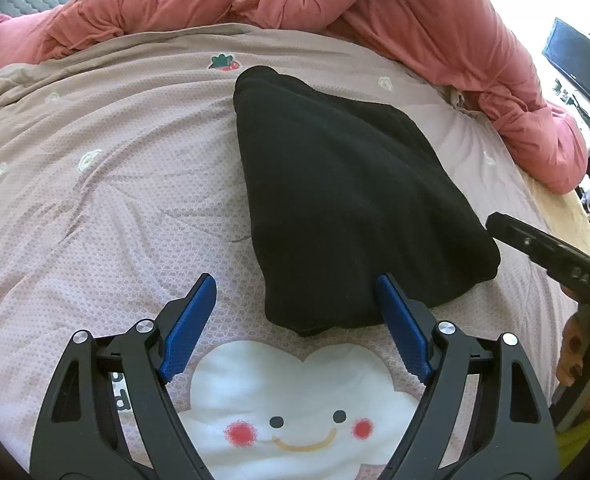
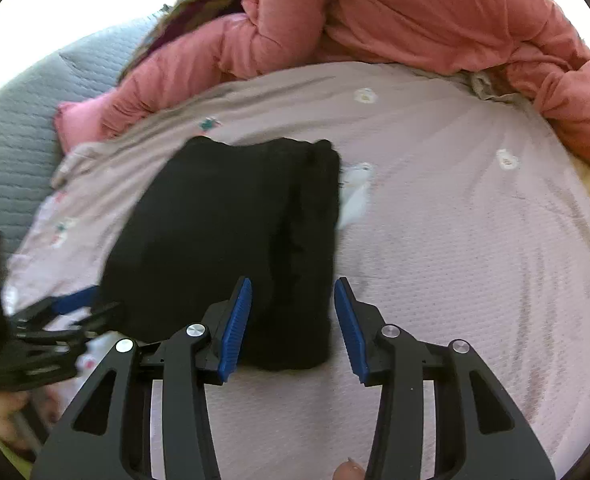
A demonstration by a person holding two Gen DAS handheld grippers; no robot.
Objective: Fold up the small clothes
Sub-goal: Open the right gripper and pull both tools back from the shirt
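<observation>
— How far had you got with the folding at that point?

— Most of the way, I judged. The black garment [image 1: 347,200] lay on the pink printed bedspread [image 1: 107,208] as a compact, thick bundle with doubled edges, so it looked already folded over at least once. It sat in the middle of the bed, with the salmon duvet [image 1: 435,28] bunched along the far side.

— And your grippers?

— My left gripper [image 1: 297,316] was spread wide with nothing in it. Its right finger hung over the near corner of the bundle, its left finger over bare bedspread, just above the white cloud print [image 1: 295,400]. My right gripper [image 2: 293,320] was parted about halfway, also holding nothing, its fingers on either side of the near right edge of the garment [image 2: 231,232]. Whether the pads were touching cloth I could not tell; that view was blurred by motion.

— So what was left?

— Perhaps one last fold or a bit of tidying, since the shape tapered toward the far end rather than being square. Otherwise the piece seemed ready to be set aside. I saw no other small clothes laid out on the bedspread, though some dark patterned fabric [image 2: 199,8] showed beyond the duvet.
</observation>
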